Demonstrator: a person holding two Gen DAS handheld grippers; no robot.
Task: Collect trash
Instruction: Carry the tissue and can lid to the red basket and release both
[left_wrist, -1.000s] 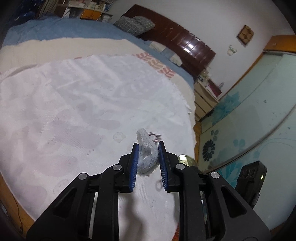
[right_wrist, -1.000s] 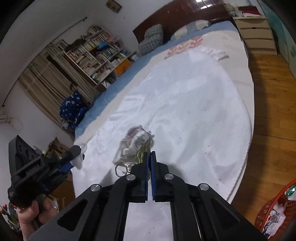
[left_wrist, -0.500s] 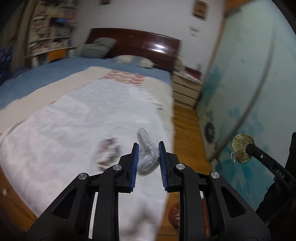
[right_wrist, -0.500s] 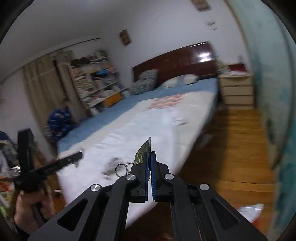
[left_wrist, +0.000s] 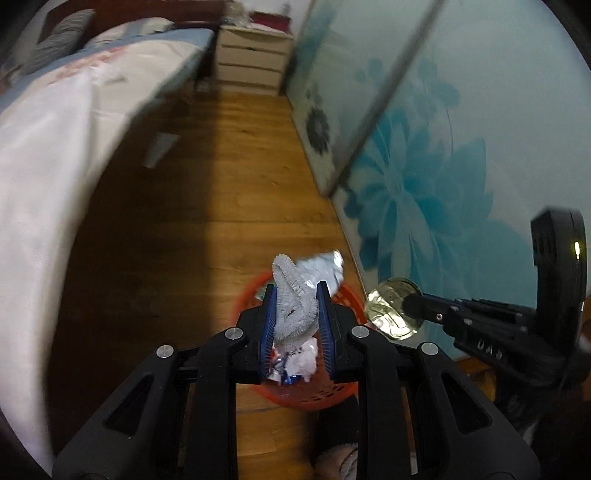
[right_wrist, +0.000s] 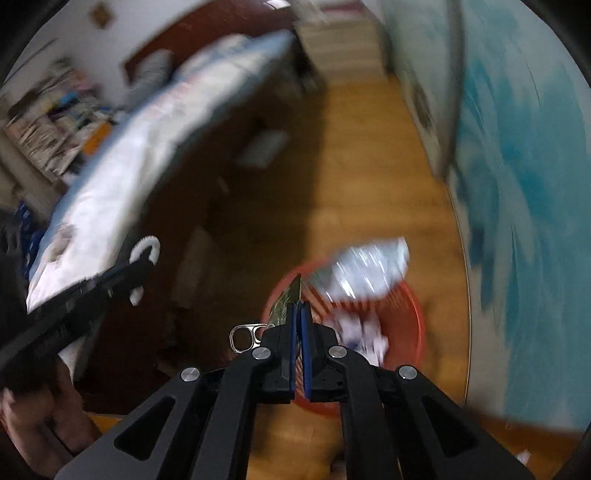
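The left tongs (left_wrist: 295, 314) grip a fuzzy white loop (left_wrist: 293, 310); the right tongs (right_wrist: 298, 310) pinch a gold can lid (left_wrist: 393, 314) by its edge. Both hang over a red basket (right_wrist: 410, 314) of crumpled wrappers (right_wrist: 369, 271) on the wooden floor (left_wrist: 240, 177), beside the bed (left_wrist: 48, 147).

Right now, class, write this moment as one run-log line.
left tool: shut on bristly white strip | right tool: shut on can lid | both over red basket | trash not yet released
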